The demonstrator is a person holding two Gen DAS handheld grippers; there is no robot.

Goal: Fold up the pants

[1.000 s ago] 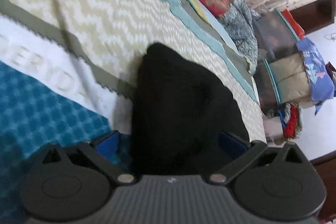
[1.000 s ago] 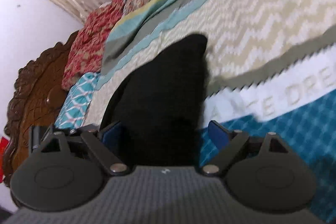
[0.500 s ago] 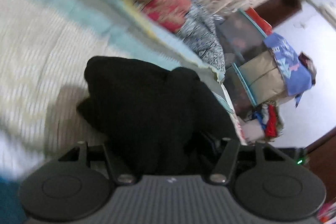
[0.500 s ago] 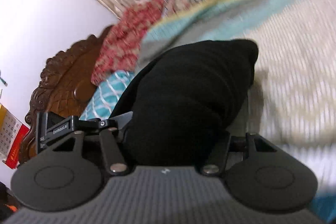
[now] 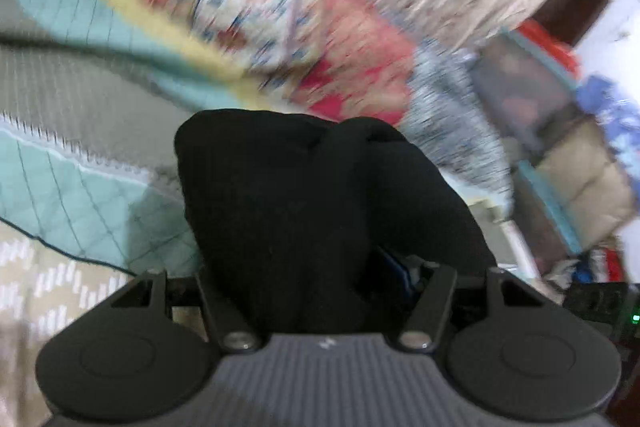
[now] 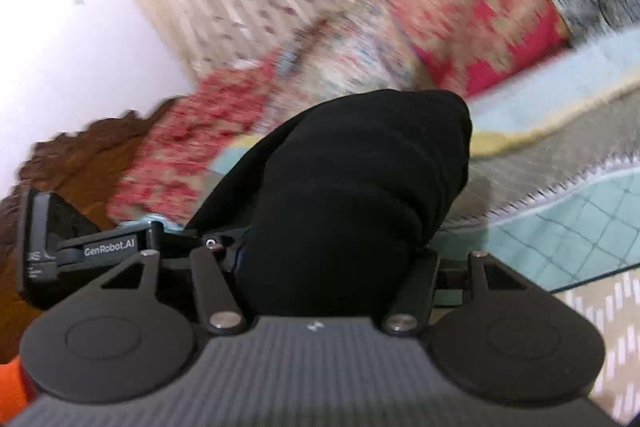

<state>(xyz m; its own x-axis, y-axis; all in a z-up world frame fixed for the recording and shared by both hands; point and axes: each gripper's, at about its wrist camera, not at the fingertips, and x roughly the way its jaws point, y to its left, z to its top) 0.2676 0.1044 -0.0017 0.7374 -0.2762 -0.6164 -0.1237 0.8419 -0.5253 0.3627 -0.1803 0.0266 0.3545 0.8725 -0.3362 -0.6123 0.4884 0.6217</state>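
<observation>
My left hand-held gripper [image 5: 320, 267] and right hand-held gripper [image 6: 324, 259] each pinch the black pants [image 5: 304, 211], bunched ahead above the bed quilt [image 5: 80, 211]. Thick folds may slip, spoiling the fold.

A: What makes up the left hand-held gripper [image 5: 320, 291]?
B: A ribbed grey housing with a small white mark, two matte black discs, and black linkage arms on silver pivot screws; a blue pad [image 5: 394, 269] shows inside one finger.

A: And the right hand-held gripper [image 6: 320, 267]?
B: The same build. The black unit beside it reads "GenRobot.AI" in white.
</observation>
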